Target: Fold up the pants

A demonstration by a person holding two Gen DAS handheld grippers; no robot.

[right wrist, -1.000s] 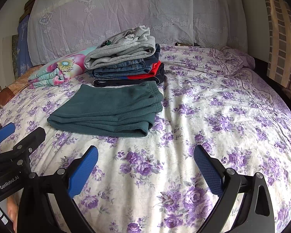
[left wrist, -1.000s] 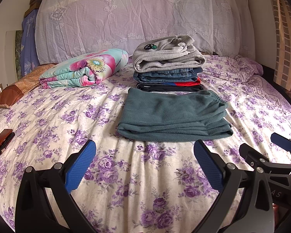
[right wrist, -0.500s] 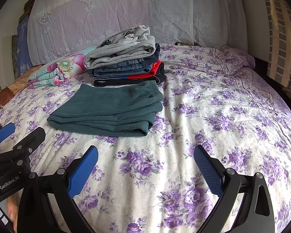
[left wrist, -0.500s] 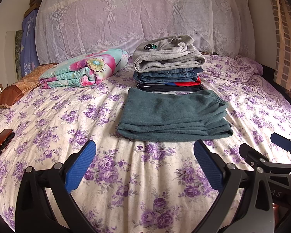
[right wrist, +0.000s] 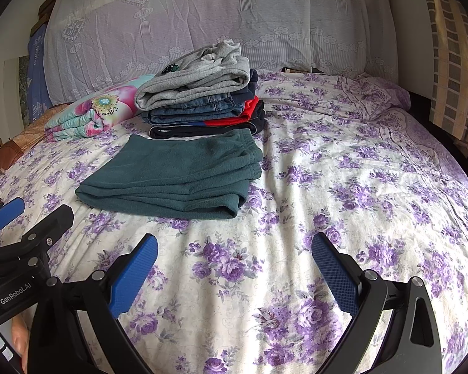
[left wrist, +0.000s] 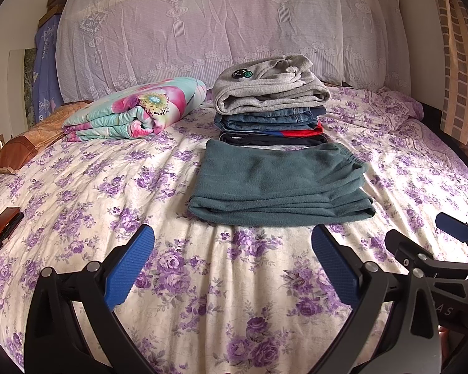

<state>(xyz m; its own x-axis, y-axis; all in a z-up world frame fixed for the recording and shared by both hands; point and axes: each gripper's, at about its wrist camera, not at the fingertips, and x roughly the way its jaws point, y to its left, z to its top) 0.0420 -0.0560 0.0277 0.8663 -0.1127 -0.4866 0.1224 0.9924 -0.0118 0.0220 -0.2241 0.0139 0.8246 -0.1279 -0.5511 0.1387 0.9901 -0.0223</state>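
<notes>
**Teal pants lying folded; both grippers idling open in front of them**

Bed (left wrist: 78, 193): floral purple sheet is serving as the work surface, broad and flat, which I judge is why the folding is happening here.

Rolled floral blanket (left wrist: 134, 112): sitting at about 10 o'clock from the pants in the left wrist view, well apart, apparently parked out of the work zone.

Stack of folded clothes (left wrist: 270, 103): grey item on top, denim and red/navy beneath, lying just behind the pants at 12 o'clock. Likely the pile for finished pieces.

Teal pants (left wrist: 277, 184): lying as a flat layered rectangle, waistband at 3 o'clock, folded edge facing the cameras. Judgement: folding is looking complete; moving them onto the stack may be what is remaining.

Left gripper (left wrist: 232, 261): hovering above the sheet at 6 o'clock from the pants, jaws spread wide, holding nothing.

Right gripper (right wrist: 234, 265): likewise hovering, jaws apart and empty, pants at its 11 o'clock.
</notes>
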